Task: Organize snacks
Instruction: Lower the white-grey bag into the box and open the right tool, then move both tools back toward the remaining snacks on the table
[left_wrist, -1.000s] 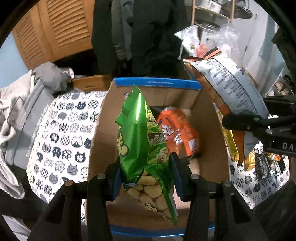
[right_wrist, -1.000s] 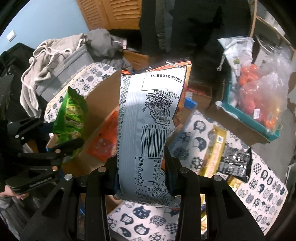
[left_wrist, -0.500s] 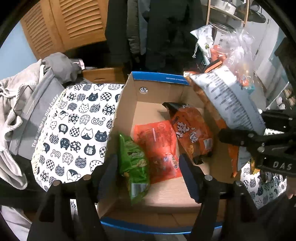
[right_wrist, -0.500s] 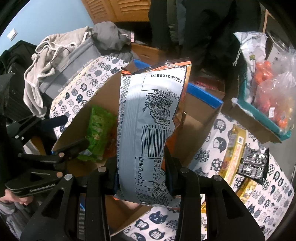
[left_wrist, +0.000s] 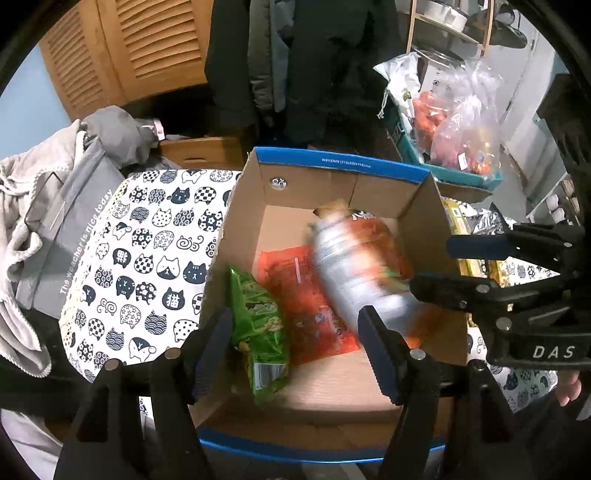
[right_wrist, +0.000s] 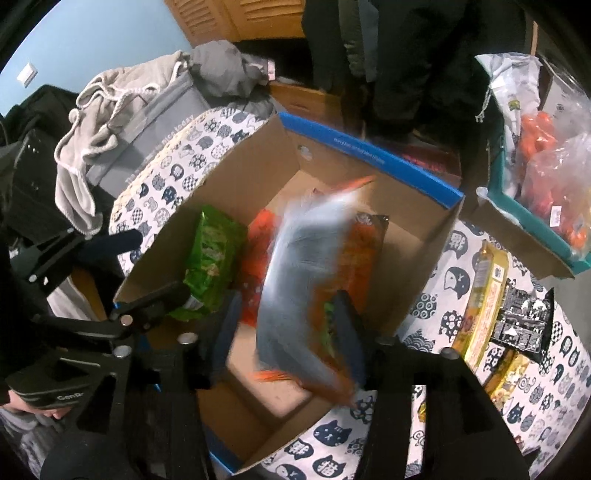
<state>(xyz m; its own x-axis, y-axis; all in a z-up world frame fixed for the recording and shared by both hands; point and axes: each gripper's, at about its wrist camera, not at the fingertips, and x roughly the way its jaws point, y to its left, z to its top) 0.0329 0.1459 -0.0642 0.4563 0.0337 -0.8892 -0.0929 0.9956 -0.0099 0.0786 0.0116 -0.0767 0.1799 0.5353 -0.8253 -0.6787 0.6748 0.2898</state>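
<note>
Both tongs now released: left gripper (left_wrist: 295, 350) dropped green bag (left_wrist: 258, 328); right gripper (right_wrist: 288, 332) freed silver bag (right_wrist: 306, 288), falling blurred into cardboard box (left_wrist: 340, 166).

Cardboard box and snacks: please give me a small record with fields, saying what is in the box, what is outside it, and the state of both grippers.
box: open cardboard box with blue rim, on cat-print cloth
in box: green bag, flat orange bag, another orange bag beneath the silver bag
silver bag: blurred, inside the box
left gripper: open, empty, over the box
right gripper: open, silver bag between the fingers, grip not visible
outside box: yellow pack and black pack on the cloth
</note>
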